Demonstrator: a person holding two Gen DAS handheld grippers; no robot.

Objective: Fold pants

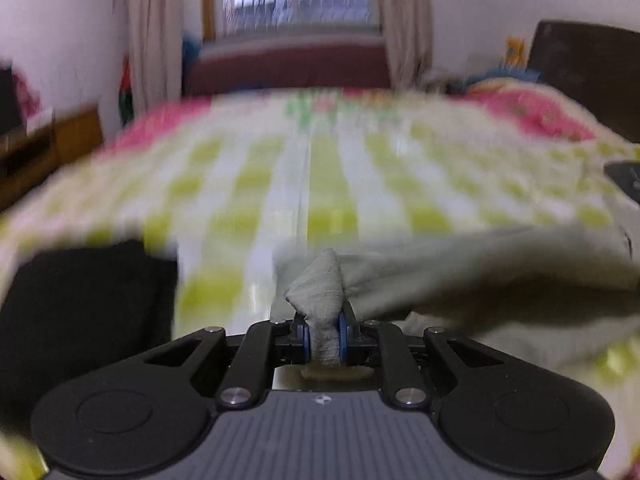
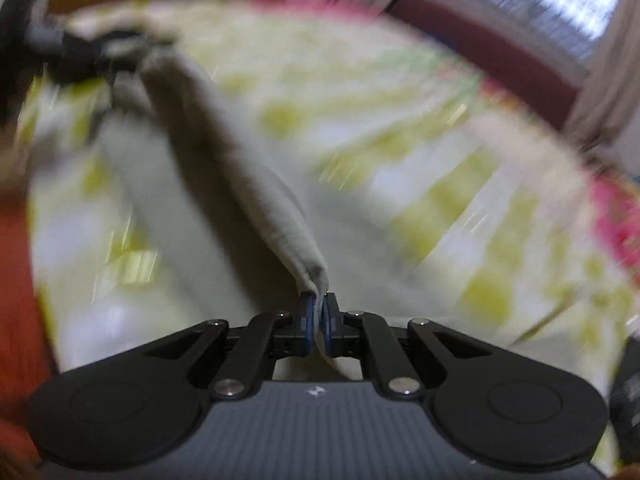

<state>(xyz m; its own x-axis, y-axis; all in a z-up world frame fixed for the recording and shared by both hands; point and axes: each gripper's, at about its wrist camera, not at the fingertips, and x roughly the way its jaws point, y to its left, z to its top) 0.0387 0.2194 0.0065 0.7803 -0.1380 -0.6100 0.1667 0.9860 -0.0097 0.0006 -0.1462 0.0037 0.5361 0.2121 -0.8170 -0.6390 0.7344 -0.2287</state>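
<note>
The pants are light grey-beige fabric (image 1: pixel 460 276) lying over a bed. My left gripper (image 1: pixel 324 336) is shut on a bunched corner of the pants, which sticks up between the blue pads. The rest of the fabric trails off to the right. My right gripper (image 2: pixel 319 320) is shut on a folded edge of the same pants (image 2: pixel 240 160), which stretches taut up and to the left toward the other gripper (image 2: pixel 80 56), seen blurred at the top left. Both views are motion-blurred.
The bed is covered by a green, white and pink checked blanket (image 1: pixel 320 168). A dark red sofa (image 1: pixel 288 64) stands under a window behind it. A wooden cabinet (image 1: pixel 40 152) is at the left, and a black object (image 1: pixel 88 320) lies at the bed's near left.
</note>
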